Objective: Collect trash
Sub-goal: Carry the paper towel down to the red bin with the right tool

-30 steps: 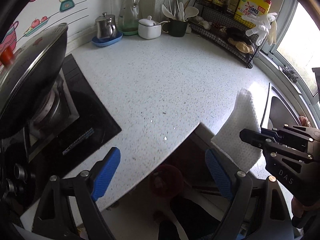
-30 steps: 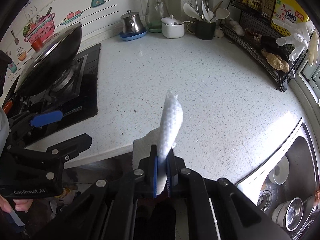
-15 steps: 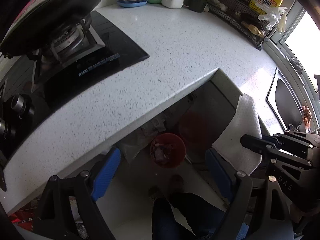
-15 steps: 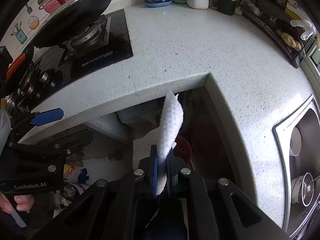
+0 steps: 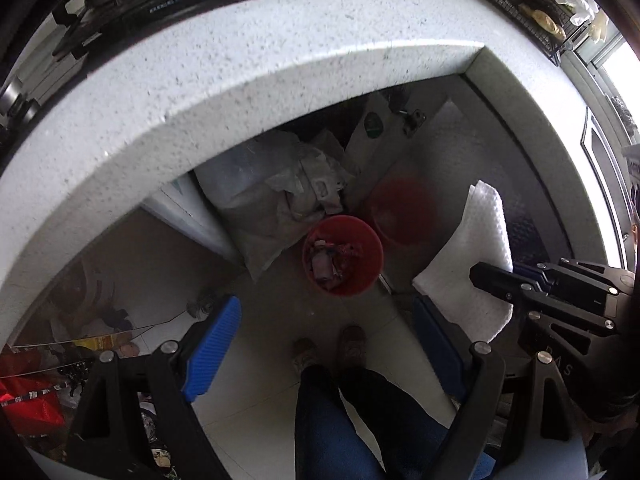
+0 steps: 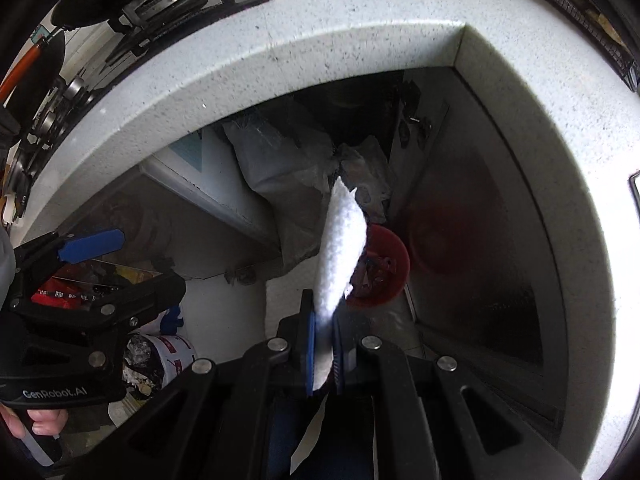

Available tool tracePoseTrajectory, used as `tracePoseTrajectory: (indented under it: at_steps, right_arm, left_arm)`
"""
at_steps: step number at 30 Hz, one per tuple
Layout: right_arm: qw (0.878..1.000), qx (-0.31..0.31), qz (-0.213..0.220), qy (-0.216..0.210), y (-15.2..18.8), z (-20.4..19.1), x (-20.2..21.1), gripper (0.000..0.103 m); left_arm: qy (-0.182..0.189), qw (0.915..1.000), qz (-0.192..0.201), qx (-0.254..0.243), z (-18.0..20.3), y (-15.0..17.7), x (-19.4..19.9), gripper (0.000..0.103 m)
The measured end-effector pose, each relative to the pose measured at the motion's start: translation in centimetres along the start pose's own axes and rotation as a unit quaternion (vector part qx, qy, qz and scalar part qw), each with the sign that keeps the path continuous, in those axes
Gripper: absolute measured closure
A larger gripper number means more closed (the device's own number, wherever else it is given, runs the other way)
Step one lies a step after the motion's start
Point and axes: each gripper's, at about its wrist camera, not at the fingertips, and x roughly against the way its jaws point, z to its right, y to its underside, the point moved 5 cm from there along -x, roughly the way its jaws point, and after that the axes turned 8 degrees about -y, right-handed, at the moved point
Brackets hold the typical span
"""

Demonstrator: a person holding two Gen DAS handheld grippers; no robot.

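right wrist view, item one: white paper towel [image 6: 340, 248], textured, folded, standing up from the closed blue pads of the right gripper [image 6: 323, 350], which pinches its lower end; free end points to twelve o'clock, in mid-air over the floor. left wrist view shows the same towel [image 5: 472, 264] at three o'clock, clamped in the right gripper [image 5: 494, 280] entering from the right edge.

item two: red bin [image 5: 342, 256], round, open top, standing on the floor under the counter's inner corner, mixed scraps inside; in the right wrist view the bin [image 6: 384, 268] sits just behind the towel, partly hidden by it, at about two o'clock from the pads.

item three: left gripper [image 5: 322, 334], jaws spread wide, nothing between the blue pads [image 5: 212, 344]; bin lies at twelve o'clock beyond the gap. same gripper [image 6: 90, 246] seen at nine o'clock in the right wrist view, held by a hand [image 6: 36, 420].

item four: grey crumpled bag [image 5: 276, 200], beside the bin at ten o'clock.

item five: speckled white countertop [image 5: 240, 92], l-shaped, arcing across the upper frame.

item six: person's legs in dark trousers [image 5: 352, 420] and shoes [image 5: 352, 346], at six o'clock.
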Motion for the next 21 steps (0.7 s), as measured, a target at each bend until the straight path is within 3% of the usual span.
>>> tracePoseTrajectory:
  at_steps: [8, 13, 21]
  right_arm:
    - [1.0, -0.011, 0.004, -0.005, 1.3, 3.9, -7.7, 0.097]
    - [1.0, -0.024, -0.007, -0.003, 1.6, 7.0, -14.6, 0.097]
    - [0.999, -0.036, -0.015, -0.01, 2.3, 11.4, -25.5, 0.097]
  left_arm:
    - [-0.008, 0.9998, -0.001, 0.02, 1.5, 1.2, -8.9, 0.017]
    - [-0.023, 0.9995, -0.003, 0.02, 2.2, 2.1, -16.2, 0.017]
    - [-0.016, 0.9995, -0.016, 0.023, 2.0, 2.6, -27.3, 0.017]
